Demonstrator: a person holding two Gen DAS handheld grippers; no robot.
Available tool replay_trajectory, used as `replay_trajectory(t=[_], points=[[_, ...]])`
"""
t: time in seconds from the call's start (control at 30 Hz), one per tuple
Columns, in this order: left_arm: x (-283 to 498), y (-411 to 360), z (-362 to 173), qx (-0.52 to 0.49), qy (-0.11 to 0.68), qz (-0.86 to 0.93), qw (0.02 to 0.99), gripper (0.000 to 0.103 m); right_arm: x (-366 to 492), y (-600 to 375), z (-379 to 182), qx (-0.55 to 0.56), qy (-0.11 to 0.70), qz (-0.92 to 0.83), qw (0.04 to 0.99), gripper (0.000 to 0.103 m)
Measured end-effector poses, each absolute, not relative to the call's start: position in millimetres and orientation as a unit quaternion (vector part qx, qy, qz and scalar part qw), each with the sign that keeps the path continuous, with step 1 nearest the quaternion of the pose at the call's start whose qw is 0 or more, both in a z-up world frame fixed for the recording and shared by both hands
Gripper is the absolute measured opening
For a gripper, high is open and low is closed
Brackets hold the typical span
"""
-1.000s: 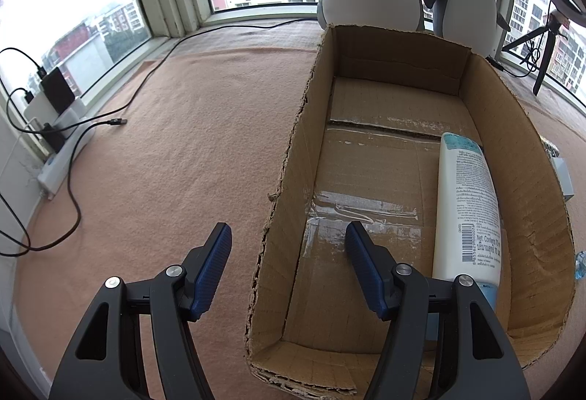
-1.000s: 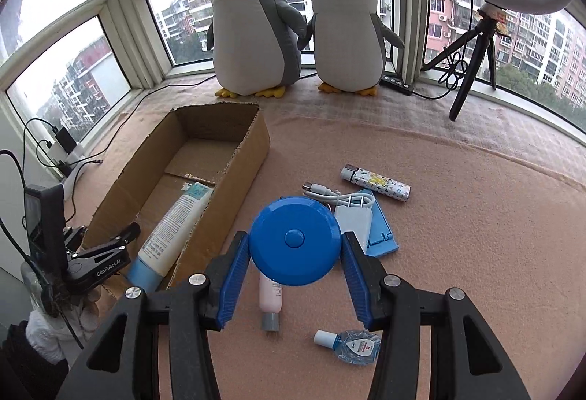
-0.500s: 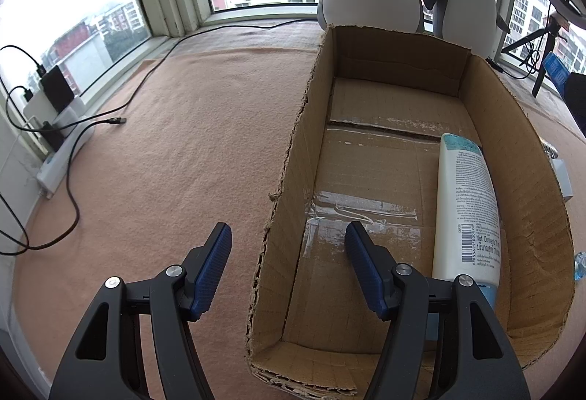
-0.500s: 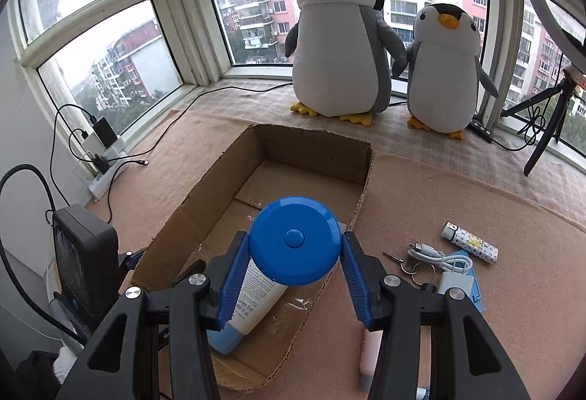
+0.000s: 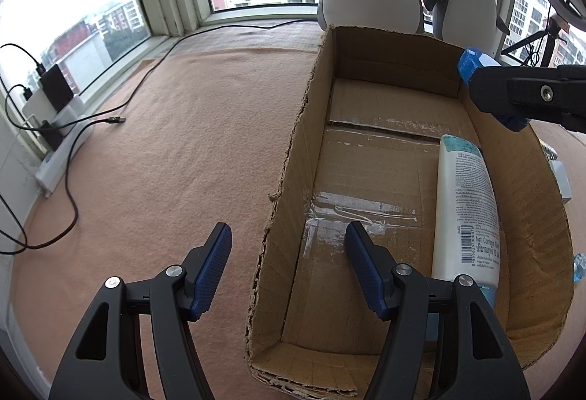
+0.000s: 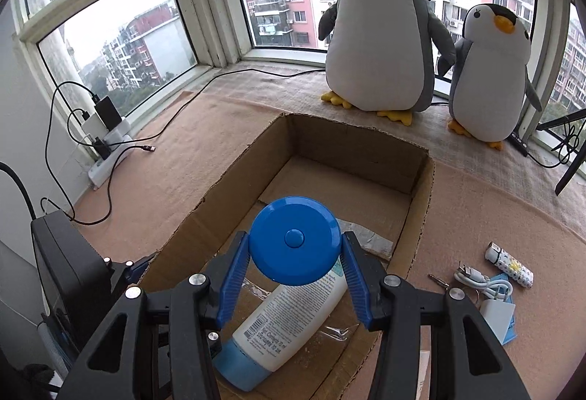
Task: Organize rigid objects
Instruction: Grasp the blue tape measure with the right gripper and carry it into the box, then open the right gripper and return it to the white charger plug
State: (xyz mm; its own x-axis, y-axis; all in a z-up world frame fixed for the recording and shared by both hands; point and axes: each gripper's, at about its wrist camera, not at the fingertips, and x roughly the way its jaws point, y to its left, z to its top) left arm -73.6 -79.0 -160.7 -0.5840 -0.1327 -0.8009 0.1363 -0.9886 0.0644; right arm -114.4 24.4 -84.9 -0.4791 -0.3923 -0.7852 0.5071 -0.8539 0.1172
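Nearest in the right wrist view, the right tongs (image 6: pixel 295 270) pinch a round blue disc case (image 6: pixel 295 239) by its rim, one blue pad on each side, held above the open cardboard box (image 6: pixel 421 202). Below the disc, inside the box, a white tube with a blue cap (image 6: pixel 289 312) lies flat on the bottom along the box's right wall. In the left wrist view the left tongs (image 5: pixel 289 268) are spread wide and hold nothing; they straddle the box's near left wall, one pad outside over the pink carpet (image 5: pixel 175 129), the other inside the box.

Right of the box, on the carpet, lie a coiled white cable (image 6: pixel 483 282), a white charger on a blue card (image 6: pixel 498 314) and a small patterned stick (image 6: pixel 509 266), close together. Left of the box, a black cable (image 6: pixel 110 158) runs to a white power strip (image 6: pixel 106 162) by the window. Beyond the box's far wall stand a large plush penguin (image 6: pixel 381 37) and a smaller plush penguin (image 6: pixel 490 74) against the window
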Motion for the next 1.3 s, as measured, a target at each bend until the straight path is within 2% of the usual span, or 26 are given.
replay_trajectory(t=[0.13, 0.23, 0.93, 1.3], points=[[-73, -79, -161, 0.45, 0.002, -0.89, 0.075, 0.065, -117, 19, -88, 0.442, 0.07, -0.854, 0.267, 0.048], [-74, -79, -161, 0.45, 0.002, -0.89, 0.076, 0.065, -117, 21, -87, 0.438, 0.066, -0.857, 0.262, 0.059], [-72, -80, -161, 0.449, 0.001, -0.891, 0.075, 0.065, -106, 79, -69, 0.435, 0.041, -0.871, 0.227, 0.059], [-73, -80, -161, 0.448, -0.005, -0.891, 0.073, 0.065, -100, 158, -72, 0.443, 0.018, -0.883, 0.155, 0.059]])
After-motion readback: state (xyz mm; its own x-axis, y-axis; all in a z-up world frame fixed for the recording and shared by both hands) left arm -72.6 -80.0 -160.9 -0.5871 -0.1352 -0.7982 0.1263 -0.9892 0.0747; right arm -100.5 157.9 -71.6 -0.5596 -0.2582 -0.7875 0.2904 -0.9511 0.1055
